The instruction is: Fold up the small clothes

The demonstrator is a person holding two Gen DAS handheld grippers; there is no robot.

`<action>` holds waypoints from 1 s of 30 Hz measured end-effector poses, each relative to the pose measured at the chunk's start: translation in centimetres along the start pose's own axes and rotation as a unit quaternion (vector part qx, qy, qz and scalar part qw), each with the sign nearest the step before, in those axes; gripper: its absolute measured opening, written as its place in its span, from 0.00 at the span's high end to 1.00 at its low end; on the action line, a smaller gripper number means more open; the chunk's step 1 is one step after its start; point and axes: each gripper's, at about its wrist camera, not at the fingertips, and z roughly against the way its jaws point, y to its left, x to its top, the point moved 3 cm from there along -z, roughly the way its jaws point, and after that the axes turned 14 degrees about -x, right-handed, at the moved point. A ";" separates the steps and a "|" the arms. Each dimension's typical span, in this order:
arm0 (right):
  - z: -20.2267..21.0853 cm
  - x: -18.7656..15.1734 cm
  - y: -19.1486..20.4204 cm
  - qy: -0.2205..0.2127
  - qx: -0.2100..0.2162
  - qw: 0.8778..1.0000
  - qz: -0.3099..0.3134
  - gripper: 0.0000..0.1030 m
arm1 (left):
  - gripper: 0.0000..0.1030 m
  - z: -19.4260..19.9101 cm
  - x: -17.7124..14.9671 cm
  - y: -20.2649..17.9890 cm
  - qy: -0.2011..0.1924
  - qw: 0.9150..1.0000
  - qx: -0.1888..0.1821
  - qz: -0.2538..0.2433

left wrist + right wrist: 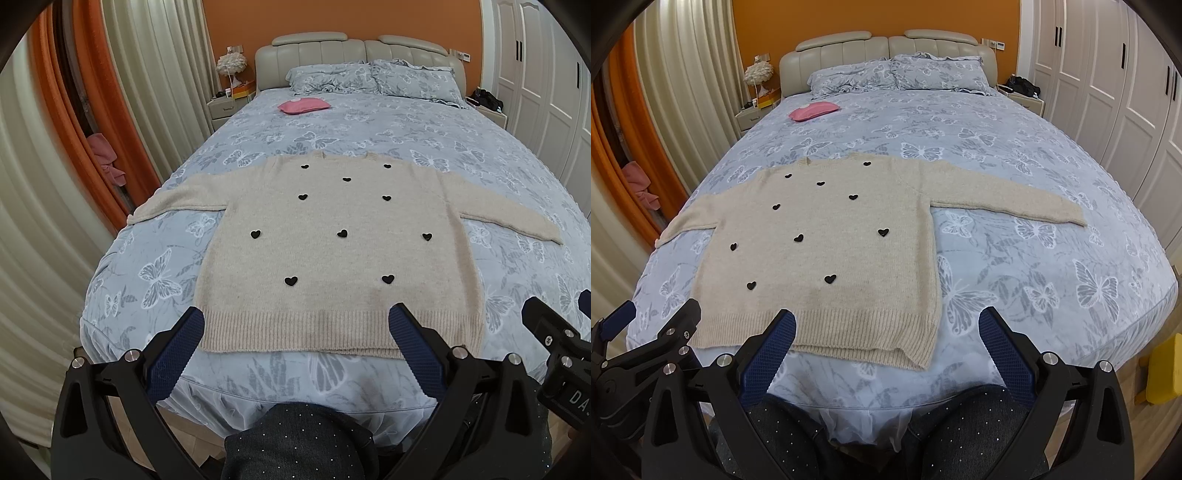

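Observation:
A beige knit sweater (332, 251) with small black hearts lies flat on the bed, front up, sleeves spread to both sides, ribbed hem toward me. It also shows in the right wrist view (820, 251). My left gripper (297, 325) is open and empty, held above the hem. My right gripper (886, 326) is open and empty, over the hem's right corner and the bedspread. The right gripper's tip shows at the right edge of the left wrist view (554, 332), and the left gripper shows at the left of the right wrist view (646, 332).
The bed has a blue butterfly bedspread (1034, 184), two pillows (369, 79) and a padded headboard. A pink pouch (303, 106) lies near the pillows. Curtains hang at left, white wardrobes (1108, 74) at right. A yellow object (1163, 369) stands on the floor. My knees show below.

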 end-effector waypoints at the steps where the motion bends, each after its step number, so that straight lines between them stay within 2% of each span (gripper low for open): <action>1: 0.0 0.0 0.0 0.000 0.000 1.000 -0.001 0.05 | 0.05 0.0 0.0 0.0 0.000 1.000 0.000 0.000; 11: -1.3 -0.5 0.0 0.011 0.001 1.000 -0.004 0.05 | 0.05 -0.7 -0.4 0.0 0.011 1.000 0.000 -0.001; 15: -3.5 0.3 -2.1 0.021 -0.001 1.000 -0.014 0.05 | 0.05 -1.9 -0.4 -0.1 0.028 0.999 -0.014 0.009; 18: -6.3 1.6 -5.1 0.031 -0.002 0.999 -0.038 0.05 | 0.05 -3.3 -0.1 -0.4 0.037 0.999 -0.023 0.016; 22: -12.2 4.4 -11.5 0.040 -0.032 0.994 -0.092 0.05 | 0.05 -5.4 0.3 -1.0 0.047 0.998 -0.034 0.022; 25: -16.7 6.7 -16.0 0.049 -0.036 0.990 -0.124 0.06 | 0.05 -7.1 0.8 -1.8 0.051 0.998 -0.039 0.023; 30: -26.4 10.8 -24.6 0.082 -0.048 0.974 -0.204 0.10 | 0.05 -10.1 1.8 -3.4 0.051 0.998 -0.045 0.016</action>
